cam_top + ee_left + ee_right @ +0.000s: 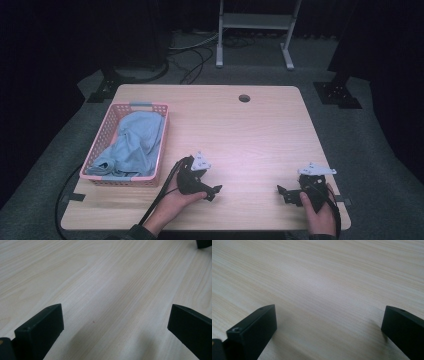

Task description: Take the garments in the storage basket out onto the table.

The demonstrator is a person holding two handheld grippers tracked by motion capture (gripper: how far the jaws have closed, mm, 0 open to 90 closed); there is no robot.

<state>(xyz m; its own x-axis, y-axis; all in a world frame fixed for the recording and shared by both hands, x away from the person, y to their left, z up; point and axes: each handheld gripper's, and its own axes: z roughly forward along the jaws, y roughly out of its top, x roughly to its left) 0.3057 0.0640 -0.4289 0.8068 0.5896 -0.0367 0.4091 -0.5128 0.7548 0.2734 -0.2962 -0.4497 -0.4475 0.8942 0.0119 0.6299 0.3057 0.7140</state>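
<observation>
Cloth [134,142], pale blue and crumpled, lies heaped in the pink basket [161,145] at the left of the table [260,130], well apart from both of my grippers. It fills most of the basket, with one bunched end piled toward the far rim and a thinner tail trailing to the near left corner. I judge it light, soft and limp: it will sag and drape from wherever I pinch it, and a loose end may catch on the basket's lattice wall as it comes up. The best hold looks like a raised fold near the middle of the heap, where there is enough bunched fabric to bite on; a flat single layer could slip out.

Moving right, my left gripper [214,192] rests low over bare wood just beside the basket's near right corner, pointing toward the table's middle. In the left gripper view its jaws stand wide apart with nothing between them but wood grain.

Farther right, near the table's front edge, my right gripper [283,193] faces inward toward the left one. In the right gripper view its jaws are likewise spread wide and hold nothing.
</observation>
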